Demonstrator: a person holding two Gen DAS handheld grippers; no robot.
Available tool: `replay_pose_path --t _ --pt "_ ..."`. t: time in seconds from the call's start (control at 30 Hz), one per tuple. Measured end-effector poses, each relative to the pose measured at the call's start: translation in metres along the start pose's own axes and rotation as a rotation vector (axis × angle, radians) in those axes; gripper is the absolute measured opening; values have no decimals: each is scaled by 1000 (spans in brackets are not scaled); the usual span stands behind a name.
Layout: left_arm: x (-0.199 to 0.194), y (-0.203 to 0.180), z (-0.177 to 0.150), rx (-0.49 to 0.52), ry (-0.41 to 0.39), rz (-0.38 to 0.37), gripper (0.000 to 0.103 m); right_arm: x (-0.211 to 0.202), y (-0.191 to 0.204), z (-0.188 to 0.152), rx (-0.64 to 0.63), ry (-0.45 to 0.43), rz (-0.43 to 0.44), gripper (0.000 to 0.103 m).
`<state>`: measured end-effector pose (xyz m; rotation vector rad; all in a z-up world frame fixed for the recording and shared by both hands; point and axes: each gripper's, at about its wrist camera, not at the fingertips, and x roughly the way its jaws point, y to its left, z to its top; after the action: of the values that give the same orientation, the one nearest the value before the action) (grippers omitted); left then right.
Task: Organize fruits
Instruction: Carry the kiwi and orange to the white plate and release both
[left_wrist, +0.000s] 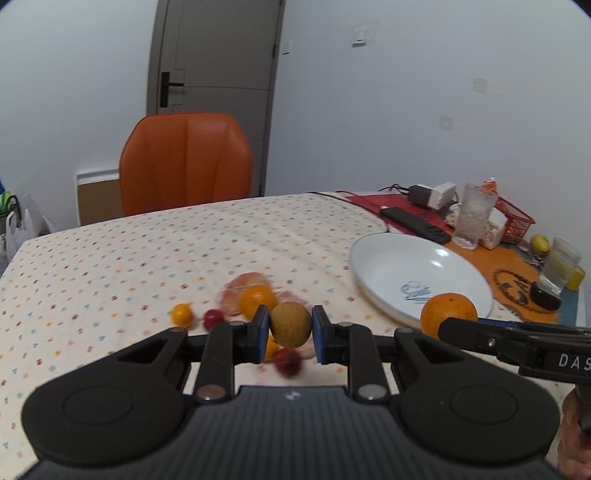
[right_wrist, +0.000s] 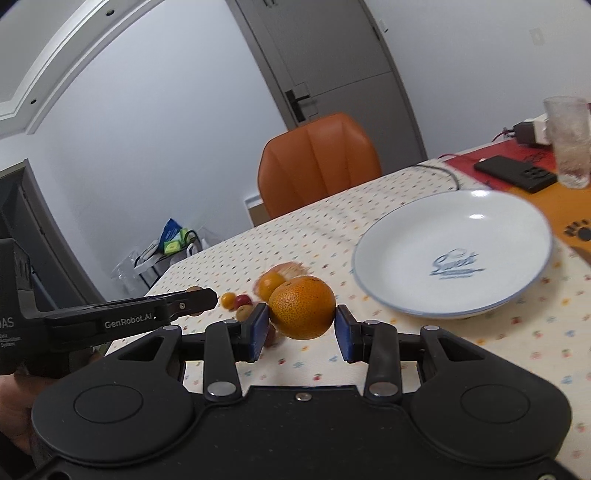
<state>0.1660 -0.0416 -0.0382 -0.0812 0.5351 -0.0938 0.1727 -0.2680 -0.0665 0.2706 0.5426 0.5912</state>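
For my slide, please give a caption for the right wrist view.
Right tool holds an orange near the white plate.

Glossy white glazed plate (centre right); matt dotted cloth tablecloth; dimpled orange peel; dull brown kiwi skin; smooth leather-like chair.

White walls, grey door with black handle. Orange chair behind desk with dotted cloth. Light switches on wall.
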Motion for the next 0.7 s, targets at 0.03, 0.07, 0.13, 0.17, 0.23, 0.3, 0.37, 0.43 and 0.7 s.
replay_pose_path --t 0.03,0.07,0.13,0.17,0.23,0.3,0.37,0.43,0.7 --pt "0 -4 1 4 -2 -6 23 -3 -3 1 -1 -7 -4 37" --pt "1 -8 2 9 -3 -13 23 -5 -5 2 -2 -13 -9 37" --pt "1 -15 3 15 -5 -26 23 -9 -9 4 -3 -25 -18 37" --pt "2 -19 3 18 -6 -31 23 -12 -12 4 -3 -30 -22 37" --pt "5 -25 4 22 -6 -41 23 -15 -16 5 0 -37 -31 37" --pt "8 -32 6 30 -4 -49 23 -19 -23 5 1 -45 -42 37" --pt "11 -39 7 39 -3 -58 23 -21 -29 6 6 -50 -56 37" --pt "15 -44 8 46 0 -66 23 -22 -36 7 14 -54 -67 37" --pt "32 -63 13 80 11 -92 23 -23 -54 7 20 -59 -102 37"
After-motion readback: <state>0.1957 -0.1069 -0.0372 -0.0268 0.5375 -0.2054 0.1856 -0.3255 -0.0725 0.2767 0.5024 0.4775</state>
